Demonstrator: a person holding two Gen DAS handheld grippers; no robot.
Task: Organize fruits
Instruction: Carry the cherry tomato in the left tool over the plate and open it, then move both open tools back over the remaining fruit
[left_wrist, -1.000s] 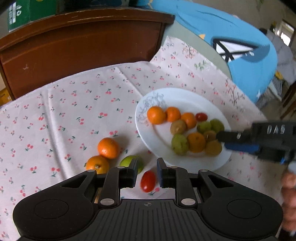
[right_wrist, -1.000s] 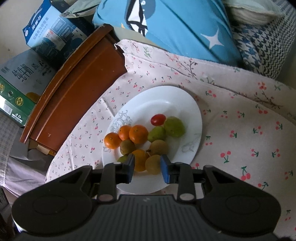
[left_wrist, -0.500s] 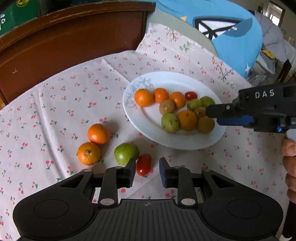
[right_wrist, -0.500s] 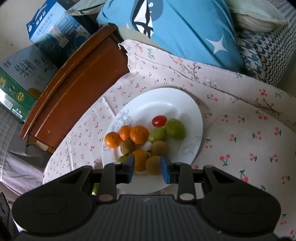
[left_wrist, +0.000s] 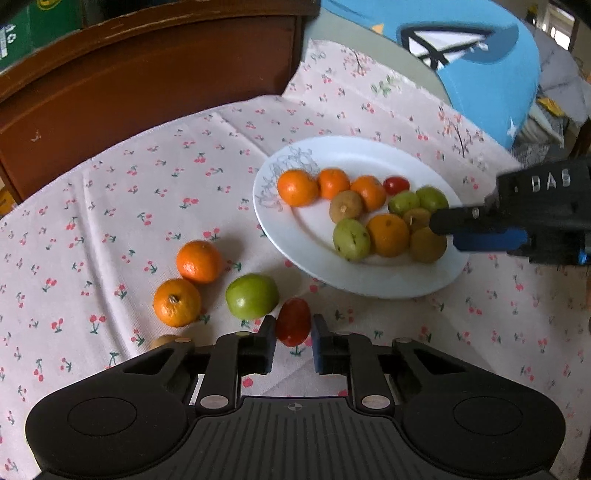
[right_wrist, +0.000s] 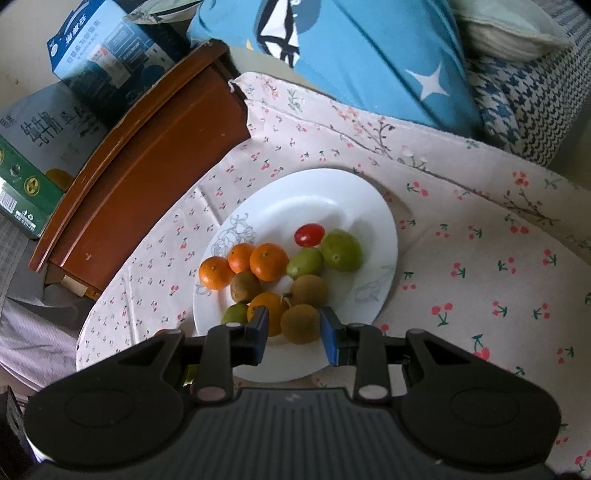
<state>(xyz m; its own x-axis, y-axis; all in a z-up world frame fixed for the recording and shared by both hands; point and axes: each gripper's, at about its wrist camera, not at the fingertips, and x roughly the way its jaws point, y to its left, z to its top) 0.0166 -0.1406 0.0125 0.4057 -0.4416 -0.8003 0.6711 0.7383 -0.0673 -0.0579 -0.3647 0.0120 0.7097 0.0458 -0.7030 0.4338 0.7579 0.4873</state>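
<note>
Between your left tongs sits the red cherry tomato, long axis running away from you toward the white plate; the jaws have just been closing and now clench it on the cherry-print cloth. "DAS" reads on your right tongs, which stand released, part-open around a kiwi on the plate, pads clear of it.

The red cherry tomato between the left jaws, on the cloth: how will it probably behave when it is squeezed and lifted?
The cherry tomato looks smooth and glossy, so it may slip if the left gripper holds it lightly. It is small, probably thin-skinned, so a hard squeeze could burst it. Its oval shape suggests it would roll on the cloth if nudged.
</note>
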